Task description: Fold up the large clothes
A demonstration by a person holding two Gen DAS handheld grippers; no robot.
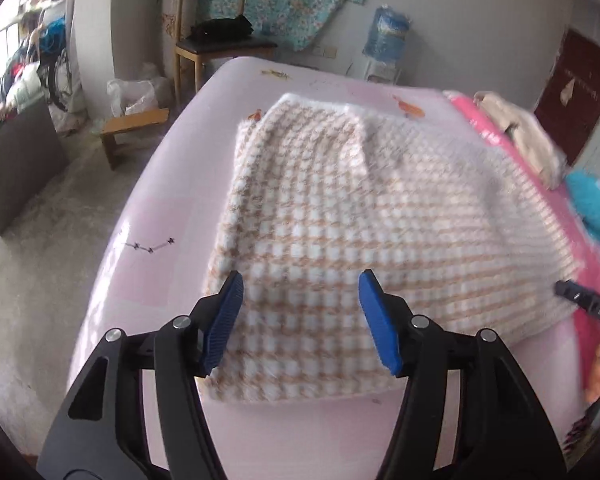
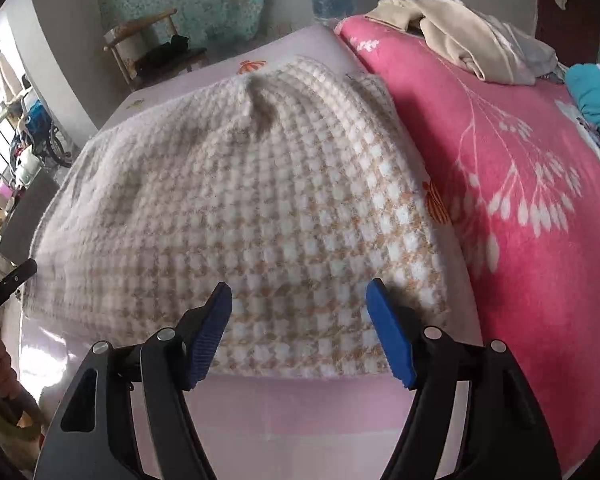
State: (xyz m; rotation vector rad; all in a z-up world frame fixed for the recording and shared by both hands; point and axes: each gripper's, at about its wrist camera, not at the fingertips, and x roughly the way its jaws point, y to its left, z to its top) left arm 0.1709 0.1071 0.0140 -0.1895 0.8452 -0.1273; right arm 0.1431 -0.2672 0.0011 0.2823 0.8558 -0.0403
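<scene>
**Two sets of fingers, both empty, over one folded knit**

Two grippers, side by side. Left gripper (image 1: 300,320): blue fingers (image 1: 224,320) spread about halfway, nothing between them, poised above the near left part of the garment. Right gripper (image 2: 300,328): fingers (image 2: 392,332) spread somewhat wider, likewise holding nothing, above the near right part.

Item: checked knit garment (image 1: 340,220), white and tan, fluffy, lying flat on the pink sheet of the bed (image 1: 172,208), near hem towards the cameras, a small pucker at its far edge. It looks already folded narrower.

Beside it: pink floral blanket (image 2: 520,184) just to the right, with beige clothes (image 2: 460,40) heaped on it.

Handling note, as judgement: for the next fold, take both near corners at the hem evenly, pinch through all layers, lift together and carry towards the far edge, keeping the sides aligned so the thick pile does not bunch.
</scene>
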